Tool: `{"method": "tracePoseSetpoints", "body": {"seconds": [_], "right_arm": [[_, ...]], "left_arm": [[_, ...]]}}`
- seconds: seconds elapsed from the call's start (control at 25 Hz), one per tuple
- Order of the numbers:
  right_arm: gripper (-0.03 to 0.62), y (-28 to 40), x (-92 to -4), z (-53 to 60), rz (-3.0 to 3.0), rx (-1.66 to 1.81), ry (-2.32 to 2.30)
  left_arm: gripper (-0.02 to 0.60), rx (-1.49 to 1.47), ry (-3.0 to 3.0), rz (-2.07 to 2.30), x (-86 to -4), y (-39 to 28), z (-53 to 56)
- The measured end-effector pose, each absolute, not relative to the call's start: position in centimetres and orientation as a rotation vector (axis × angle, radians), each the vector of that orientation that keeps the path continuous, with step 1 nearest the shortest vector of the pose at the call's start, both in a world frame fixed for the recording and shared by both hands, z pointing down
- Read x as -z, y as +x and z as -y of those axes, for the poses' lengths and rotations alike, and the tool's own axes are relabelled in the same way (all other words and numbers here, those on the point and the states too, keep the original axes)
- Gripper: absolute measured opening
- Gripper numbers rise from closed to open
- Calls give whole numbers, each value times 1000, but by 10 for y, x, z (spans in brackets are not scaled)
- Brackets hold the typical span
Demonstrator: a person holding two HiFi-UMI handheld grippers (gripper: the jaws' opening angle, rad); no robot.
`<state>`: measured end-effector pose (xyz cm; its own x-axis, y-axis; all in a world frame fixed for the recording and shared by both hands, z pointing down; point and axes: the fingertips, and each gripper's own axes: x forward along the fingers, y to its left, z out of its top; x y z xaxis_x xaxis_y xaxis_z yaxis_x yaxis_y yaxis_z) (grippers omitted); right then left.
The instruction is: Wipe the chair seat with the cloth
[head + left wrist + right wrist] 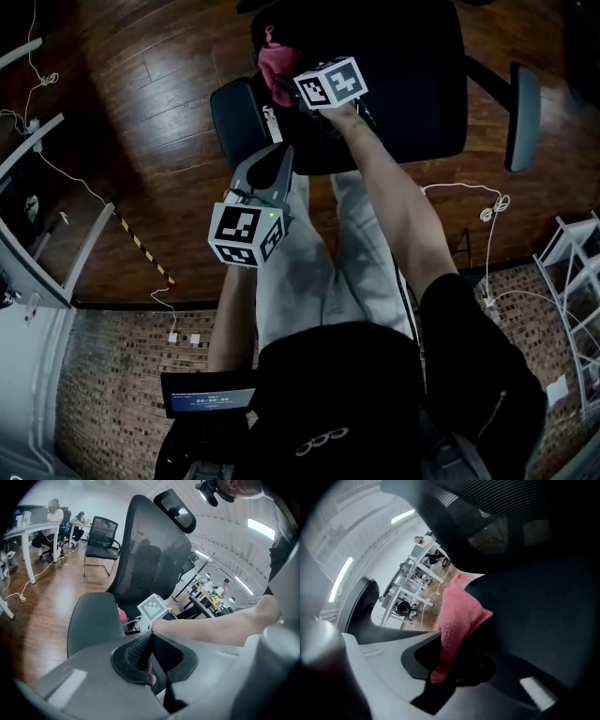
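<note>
A black office chair stands in front of me, its seat at the top of the head view. My right gripper is shut on a pink cloth at the seat's left side. In the right gripper view the cloth hangs out of the jaws against the dark seat. My left gripper is shut and empty, held back over the person's lap just below the chair's left armrest. The left gripper view shows its pads pressed together, with the mesh backrest and the cloth beyond.
The chair's other armrest sticks out at the right. White cables and a yellow-black tape strip lie on the wooden floor. White desk frames stand left, a white rack right. People sit at desks near another chair.
</note>
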<state>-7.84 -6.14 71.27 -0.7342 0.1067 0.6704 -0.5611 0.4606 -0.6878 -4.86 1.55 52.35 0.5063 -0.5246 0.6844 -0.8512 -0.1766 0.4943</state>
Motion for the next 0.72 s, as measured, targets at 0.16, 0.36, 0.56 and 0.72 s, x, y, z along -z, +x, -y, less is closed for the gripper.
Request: {"method": "tracePoseSetpoints", "body": {"seconds": [0.16,0.36,0.56,0.72], "right_arm": [[67,-33,-728,75,1984,-1330,497],[69,35,-743,93,1894,-1294,660],[69,104,-746,107,1828,-1266,804],[69,158,-742,116,1774,-1219,898]], "left_arm": [[-6,-463,1843,1150,-524,-49,-16],[-6,-468,1836,1152,-527,-56,-15],[-6,-483,1842,1163,-527,-59,-17],[-6,-496,1846,1163,-527,-55,-17]]}}
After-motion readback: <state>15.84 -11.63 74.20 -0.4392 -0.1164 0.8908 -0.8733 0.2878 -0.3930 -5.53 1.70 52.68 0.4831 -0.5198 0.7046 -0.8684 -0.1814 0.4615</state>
